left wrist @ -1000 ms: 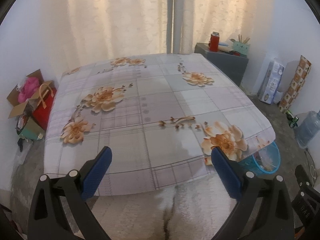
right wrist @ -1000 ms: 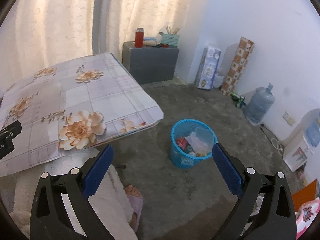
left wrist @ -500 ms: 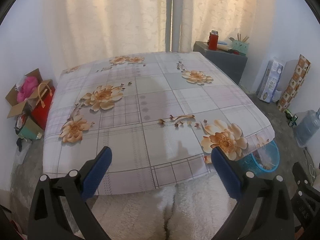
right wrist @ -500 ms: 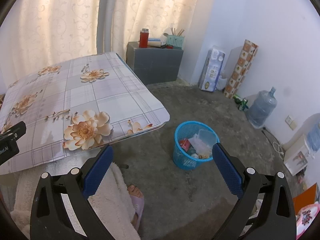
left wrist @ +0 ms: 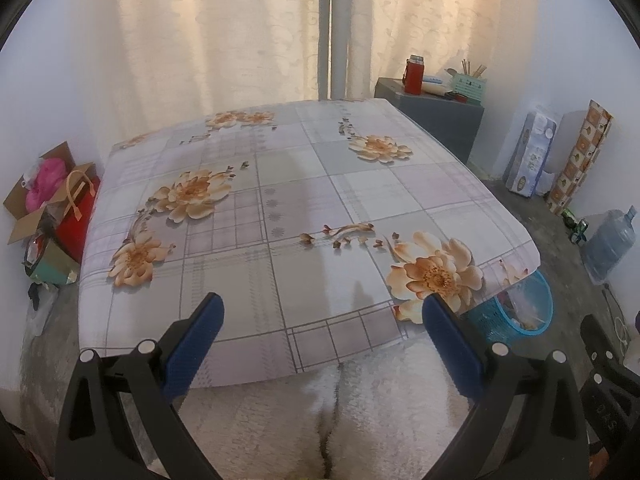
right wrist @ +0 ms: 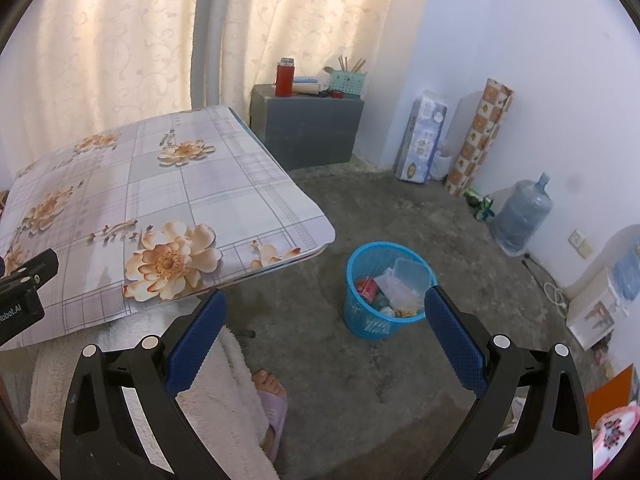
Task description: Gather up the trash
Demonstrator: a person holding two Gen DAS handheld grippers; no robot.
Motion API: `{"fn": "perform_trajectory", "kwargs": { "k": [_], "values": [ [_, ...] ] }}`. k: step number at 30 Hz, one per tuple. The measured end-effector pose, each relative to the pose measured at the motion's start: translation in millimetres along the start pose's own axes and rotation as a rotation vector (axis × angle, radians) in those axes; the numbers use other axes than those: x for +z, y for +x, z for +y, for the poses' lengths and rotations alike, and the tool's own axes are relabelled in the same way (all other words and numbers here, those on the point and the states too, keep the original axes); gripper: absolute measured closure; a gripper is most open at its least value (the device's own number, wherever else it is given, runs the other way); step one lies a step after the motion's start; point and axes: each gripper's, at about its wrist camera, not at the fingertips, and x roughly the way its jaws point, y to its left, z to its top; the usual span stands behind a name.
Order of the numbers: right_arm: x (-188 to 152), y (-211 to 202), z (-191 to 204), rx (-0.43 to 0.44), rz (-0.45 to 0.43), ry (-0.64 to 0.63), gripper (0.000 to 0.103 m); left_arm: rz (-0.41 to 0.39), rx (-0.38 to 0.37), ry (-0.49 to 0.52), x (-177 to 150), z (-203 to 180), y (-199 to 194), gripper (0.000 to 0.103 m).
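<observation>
Blue basket (left wrist: 516,312) half hidden behind table (left wrist: 280,200)

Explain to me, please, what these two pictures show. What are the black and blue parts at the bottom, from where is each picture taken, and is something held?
No robot arm is here. A person holds a two-finger gripper in each hand, and a wide-angle camera on each one looks forward along its fingers.

The left wrist view shows the left gripper, open and holding nothing, above a table with a flowered cloth. I see no loose object on the cloth.

The right wrist view shows the right gripper, also open and holding nothing, aimed toward the floor. There a blue basket stands beside the table corner, with trash already inside. The person's foot in a slipper is visible below.
</observation>
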Motion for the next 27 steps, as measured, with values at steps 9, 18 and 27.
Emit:
{"fn": "perform_trajectory", "kwargs": {
  "k": [9,18,27],
  "values": [
    [-0.8,0.9,-2.4,-0.002,-0.002,0.002,0.008,0.014,-0.011,0.0,0.5,-2.5,0.2,0.006],
    [-0.4,0.3,-4.4,-0.003,-0.002,0.006,0.008,0.023,-0.016,0.002,-0.4,-4.0,-0.1,0.006],
    [-0.2,0.5,-4.2,-0.003,-0.003,0.005,0.008,0.028,-0.015,0.003,0.0,-3.7,0.2,0.006]
  ]
}}
